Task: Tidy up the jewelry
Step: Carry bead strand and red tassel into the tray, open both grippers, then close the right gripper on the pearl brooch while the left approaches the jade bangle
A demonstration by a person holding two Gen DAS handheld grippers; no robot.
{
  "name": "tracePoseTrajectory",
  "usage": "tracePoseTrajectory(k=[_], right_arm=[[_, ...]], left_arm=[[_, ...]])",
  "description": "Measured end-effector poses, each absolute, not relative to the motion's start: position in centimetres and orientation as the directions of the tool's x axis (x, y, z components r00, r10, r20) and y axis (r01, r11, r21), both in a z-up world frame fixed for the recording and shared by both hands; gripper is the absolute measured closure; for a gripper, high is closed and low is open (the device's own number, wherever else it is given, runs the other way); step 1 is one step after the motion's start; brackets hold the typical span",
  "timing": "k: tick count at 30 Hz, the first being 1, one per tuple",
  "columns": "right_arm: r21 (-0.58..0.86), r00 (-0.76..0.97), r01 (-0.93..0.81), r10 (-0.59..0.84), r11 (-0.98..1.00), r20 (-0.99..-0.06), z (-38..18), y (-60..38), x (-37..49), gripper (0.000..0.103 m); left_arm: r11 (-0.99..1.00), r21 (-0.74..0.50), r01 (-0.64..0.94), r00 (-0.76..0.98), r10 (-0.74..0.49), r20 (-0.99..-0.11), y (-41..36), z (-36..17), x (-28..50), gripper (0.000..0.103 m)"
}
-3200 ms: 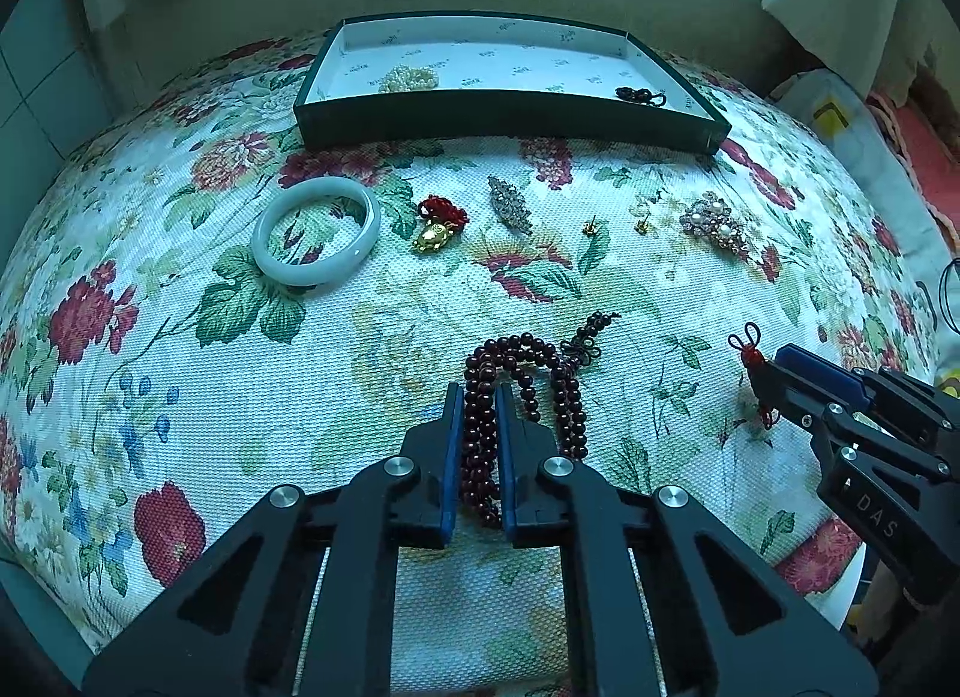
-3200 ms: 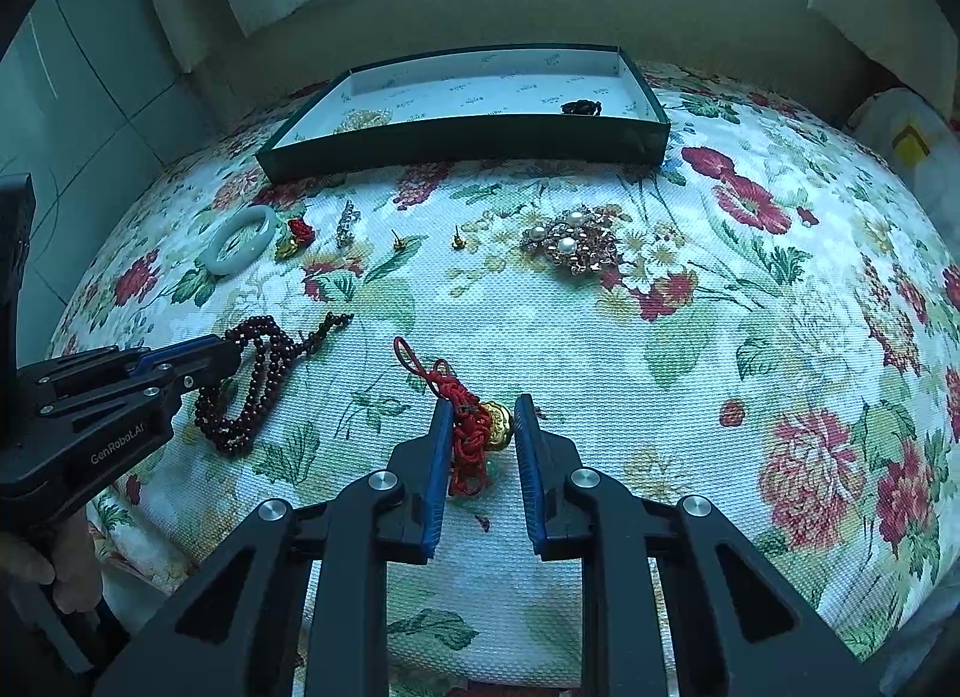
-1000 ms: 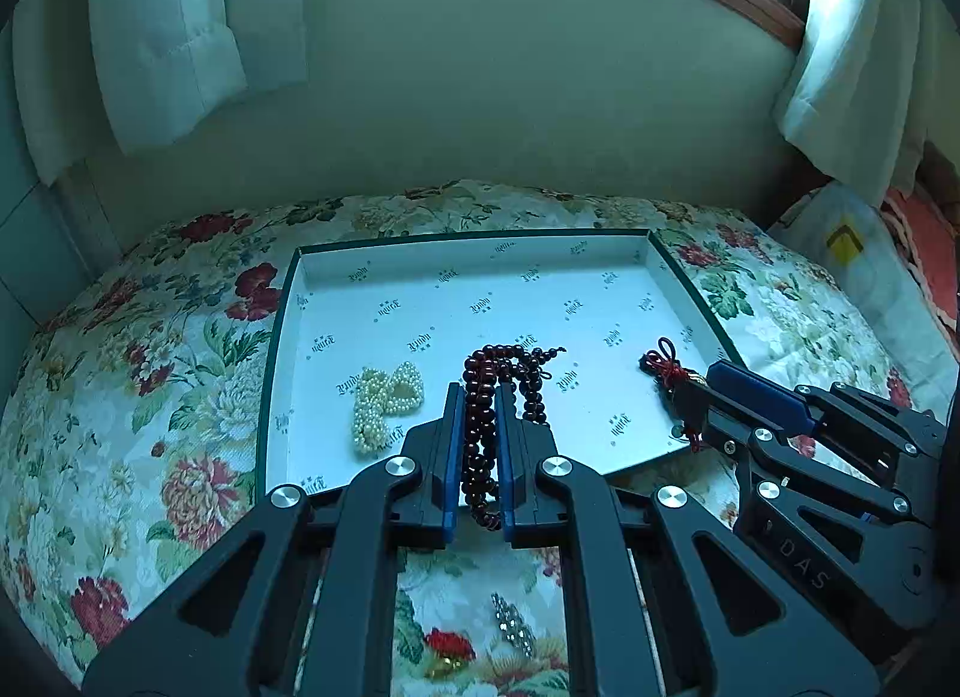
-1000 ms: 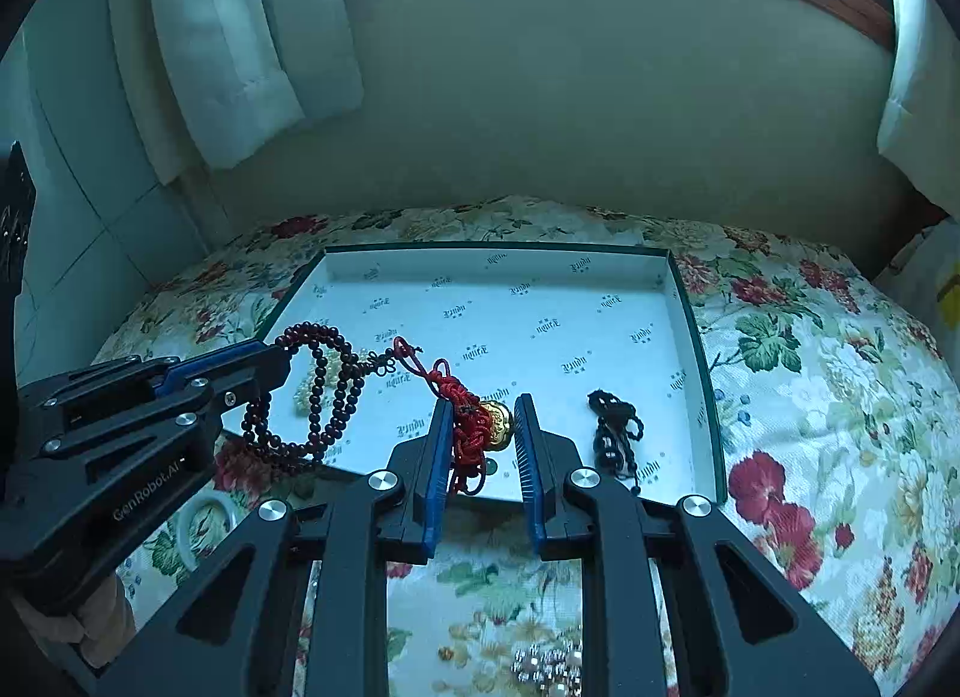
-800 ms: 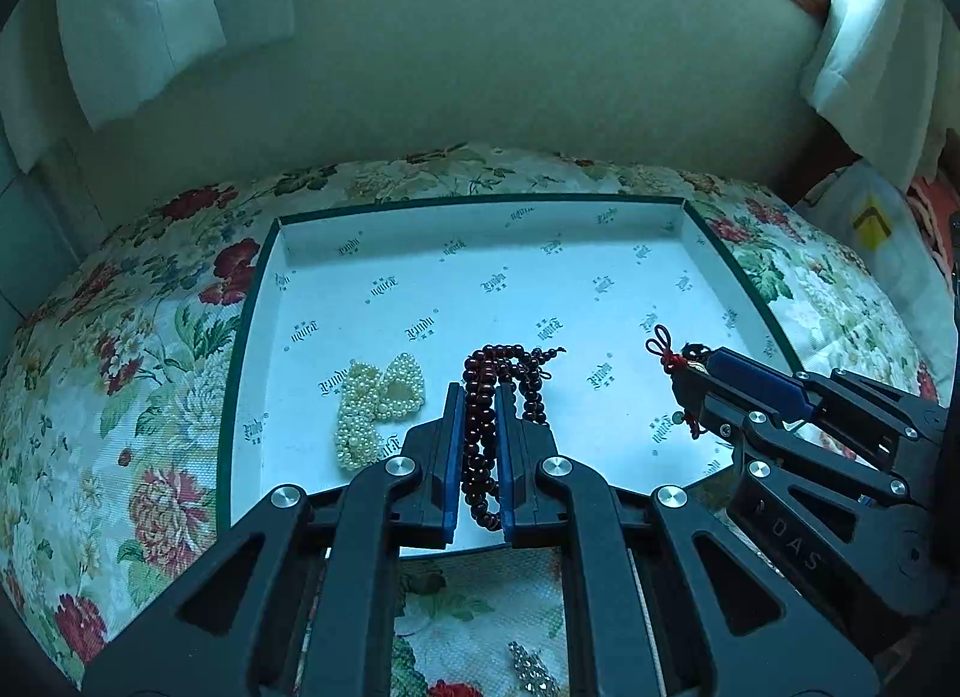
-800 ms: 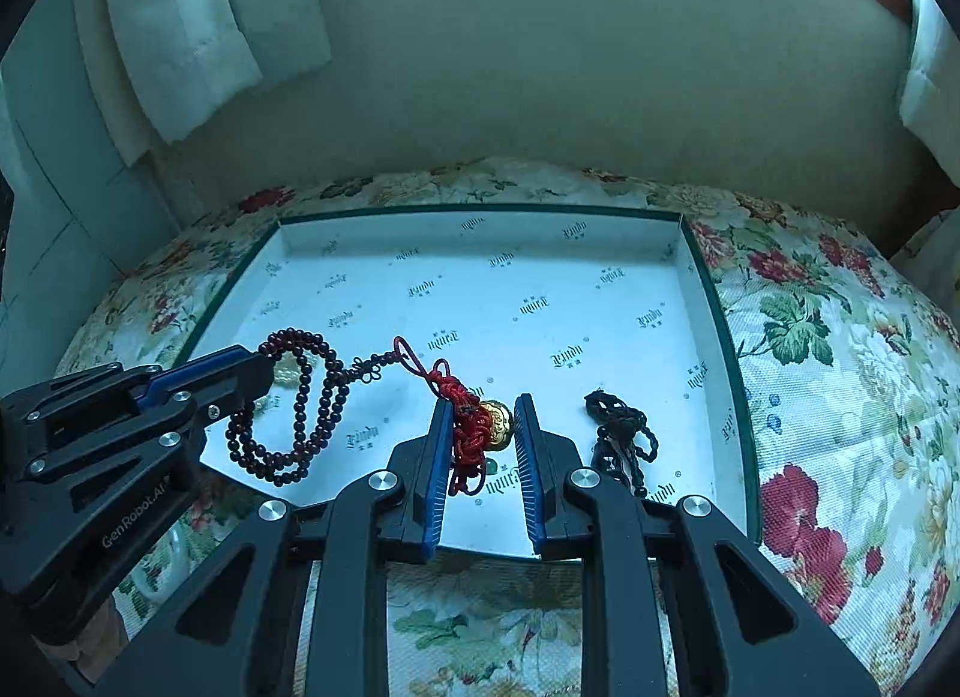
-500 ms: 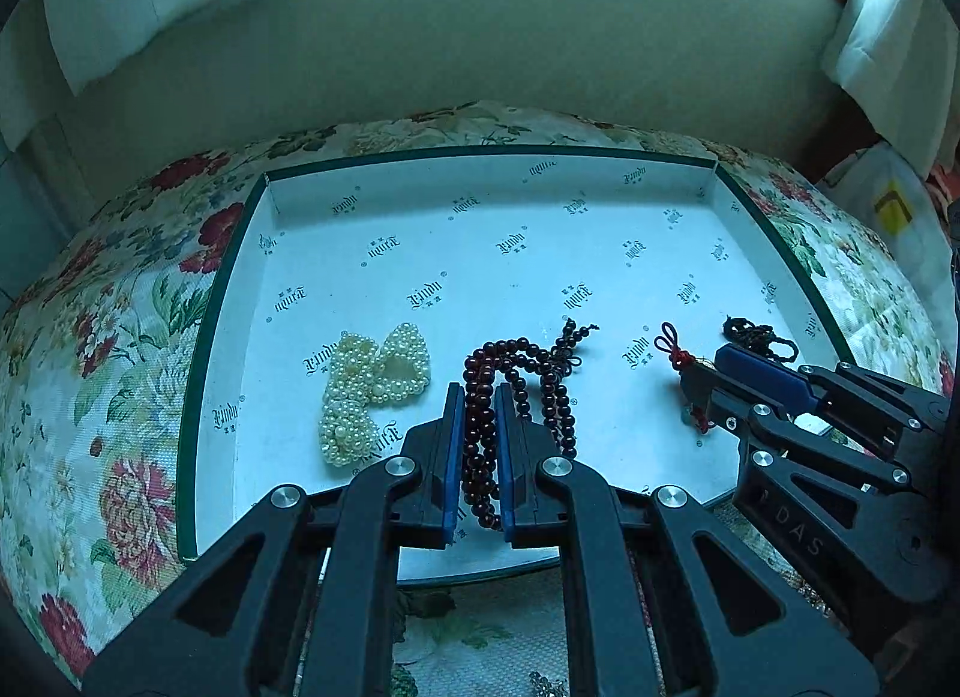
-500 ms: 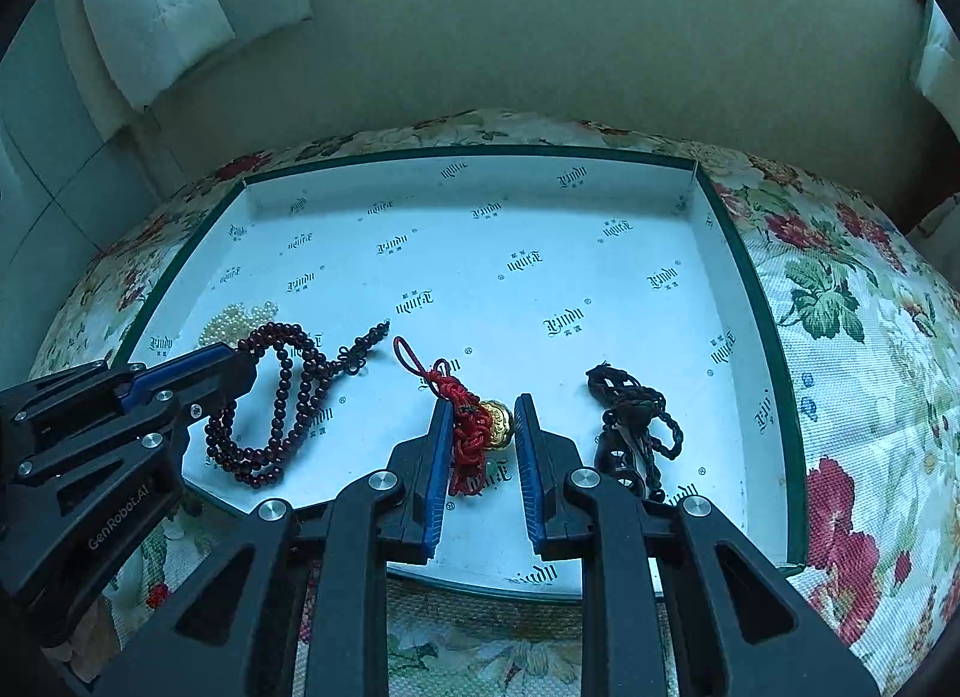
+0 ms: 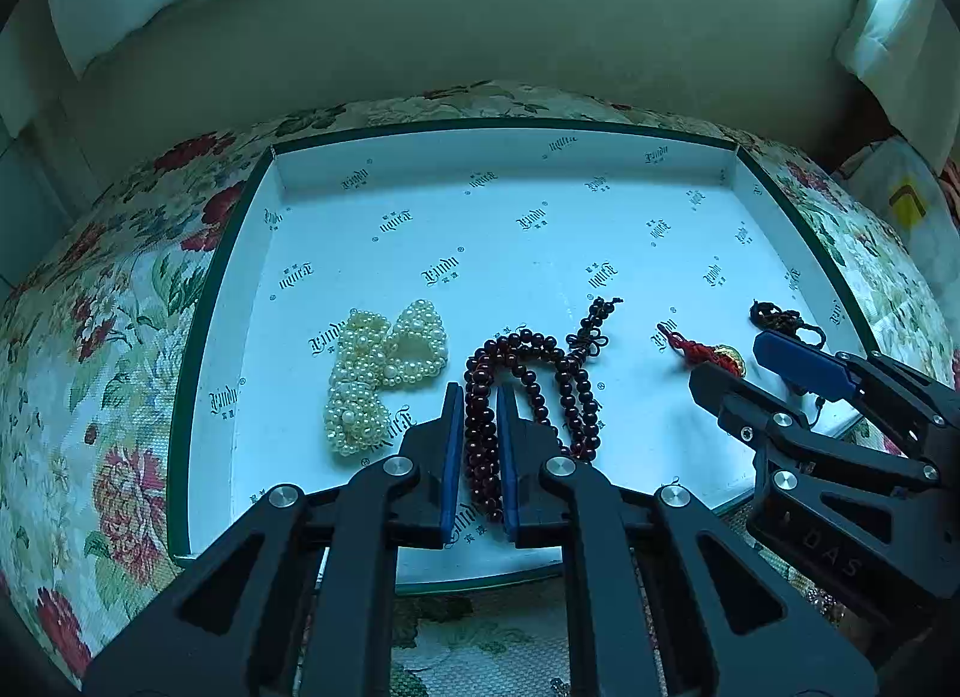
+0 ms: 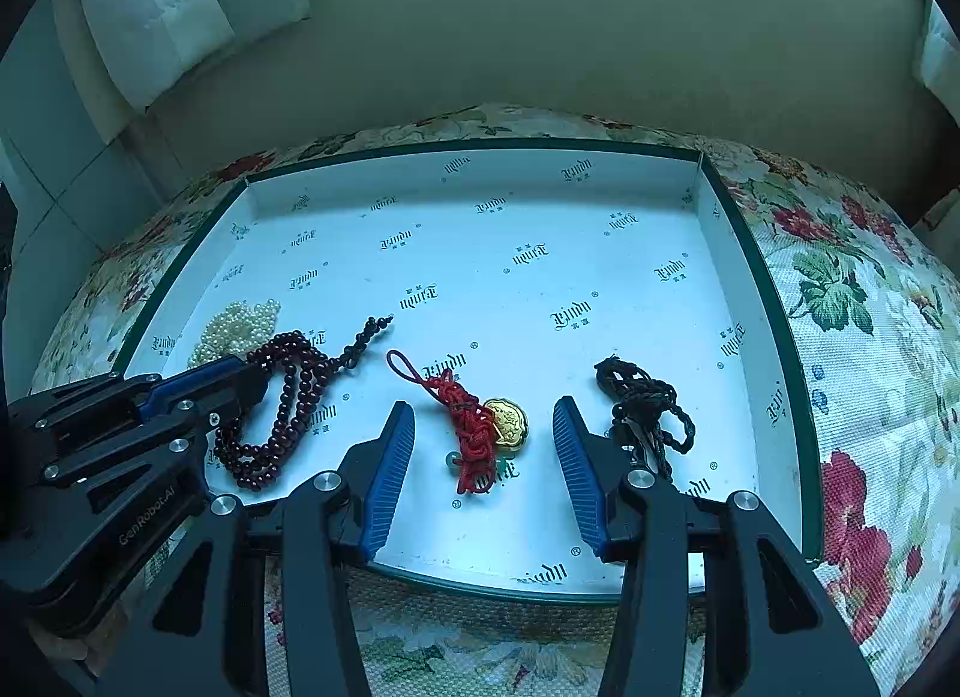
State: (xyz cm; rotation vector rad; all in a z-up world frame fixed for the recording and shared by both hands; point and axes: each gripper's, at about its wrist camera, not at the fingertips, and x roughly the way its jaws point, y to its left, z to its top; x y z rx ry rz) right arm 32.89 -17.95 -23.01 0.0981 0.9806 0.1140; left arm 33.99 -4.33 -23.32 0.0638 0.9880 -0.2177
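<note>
The left hand-held gripper [image 9: 480, 427] is closed on the dark red bead string [image 9: 528, 379]. The right hand-held gripper [image 10: 483, 457] is opening; the red knotted charm [image 10: 474, 427] lies free between its jaws on the box floor [image 10: 540, 289], printed with a repeated logo I cannot read. "GenRobot.AI" stands on the left one.

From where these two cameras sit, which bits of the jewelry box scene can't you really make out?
- Pearl piece: in the right wrist view, the left gripper covers its near part.
- Dark bead string: in the left wrist view, the stretch between the shut pads is partly hidden.
- Black cord piece: in the left wrist view, mostly behind the right gripper, whose jaws are opening.
- Printed lettering inside the box: too small to read.
</note>
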Motion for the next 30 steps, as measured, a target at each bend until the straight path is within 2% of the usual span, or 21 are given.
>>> tracePoseTrajectory(k=[1, 2, 3, 4, 8, 17, 30], right_arm=[[0.134, 0.556, -0.052, 0.141, 0.99, -0.819, -22.7, -18.0, 32.8, 0.055], [0.134, 0.562, -0.054, 0.141, 0.989, -0.815, -22.3, -18.0, 32.6, 0.055], [0.134, 0.568, -0.056, 0.142, 0.989, -0.811, -21.9, -18.1, 32.5, 0.055], [0.134, 0.574, -0.057, 0.143, 0.989, -0.806, -21.4, -18.2, 32.3, 0.055], [0.138, 0.597, -0.055, 0.143, 0.989, -0.789, -19.6, -18.9, 30.8, 0.055], [0.146, 0.591, -0.007, 0.122, 0.989, -0.797, -18.1, -21.1, 24.9, 0.055], [0.152, 0.49, 0.041, 0.113, 0.988, -0.864, -21.9, -21.8, 16.9, 0.055]], left_arm=[[0.976, -0.046, 0.212, 0.527, -0.154, -0.836, -4.3, -23.2, 33.9, 0.089], [0.976, -0.048, 0.214, 0.526, -0.157, -0.836, -4.3, -23.1, 33.8, 0.082], [0.975, -0.05, 0.215, 0.529, -0.159, -0.833, -4.3, -22.8, 33.6, 0.07], [0.975, -0.05, 0.215, 0.536, -0.16, -0.829, -4.2, -22.5, 33.4, 0.064], [0.973, -0.062, 0.223, 0.546, -0.177, -0.819, -4.0, -21.1, 32.1, 0.054], [0.974, -0.082, 0.212, 0.562, -0.19, -0.805, -1.9, -18.8, 27.2, 0.05], [0.984, -0.05, 0.171, 0.52, -0.133, -0.844, 1.4, -20.4, 19.4, 0.047]])
